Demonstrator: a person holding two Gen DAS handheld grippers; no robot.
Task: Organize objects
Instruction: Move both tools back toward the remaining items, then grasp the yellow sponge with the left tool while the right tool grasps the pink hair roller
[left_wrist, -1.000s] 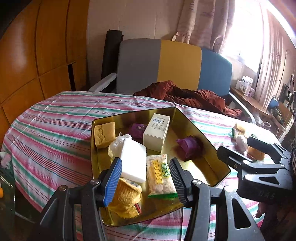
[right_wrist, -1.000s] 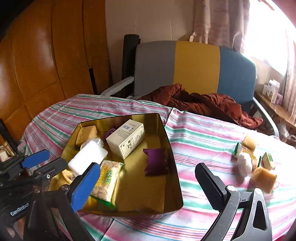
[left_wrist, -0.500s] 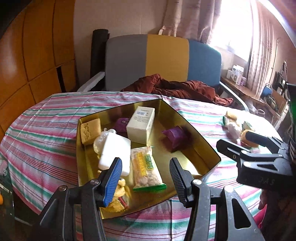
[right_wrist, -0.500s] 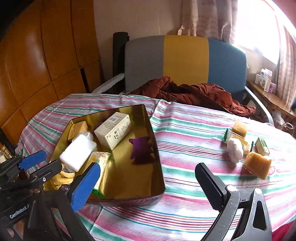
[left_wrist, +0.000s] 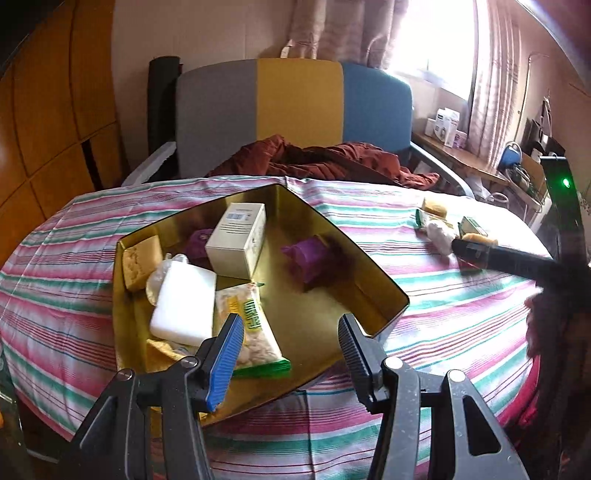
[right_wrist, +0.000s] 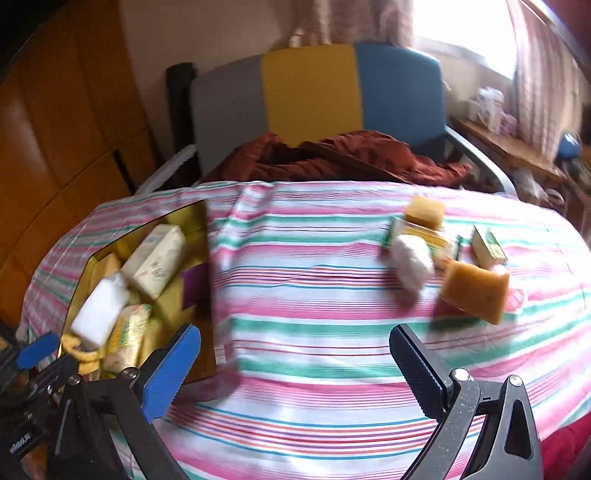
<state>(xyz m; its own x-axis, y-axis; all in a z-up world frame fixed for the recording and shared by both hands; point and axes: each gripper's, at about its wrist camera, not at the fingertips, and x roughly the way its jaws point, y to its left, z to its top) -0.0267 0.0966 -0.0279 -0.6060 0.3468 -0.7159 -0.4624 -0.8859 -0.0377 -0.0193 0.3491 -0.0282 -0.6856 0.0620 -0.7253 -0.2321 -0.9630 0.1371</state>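
Observation:
A gold tray sits on the striped tablecloth. It holds a white box, a purple pouch, a white block, a snack packet and a yellow sponge. My left gripper hovers open over the tray's near edge with nothing between its pads. My right gripper stands wide open and empty above bare cloth. Beyond it lie an orange sponge, a white ball, a small green box and another yellow sponge.
A grey, yellow and blue chair with a rust-red cloth on it stands behind the table. Wooden panels fill the left. A cluttered shelf runs under the window at right. Striped cloth separates the tray from the loose items.
My right gripper has swung right, away from the tray and toward the loose items, which now look nearer. The left gripper has shifted right along the tray's near edge. Both stay open.

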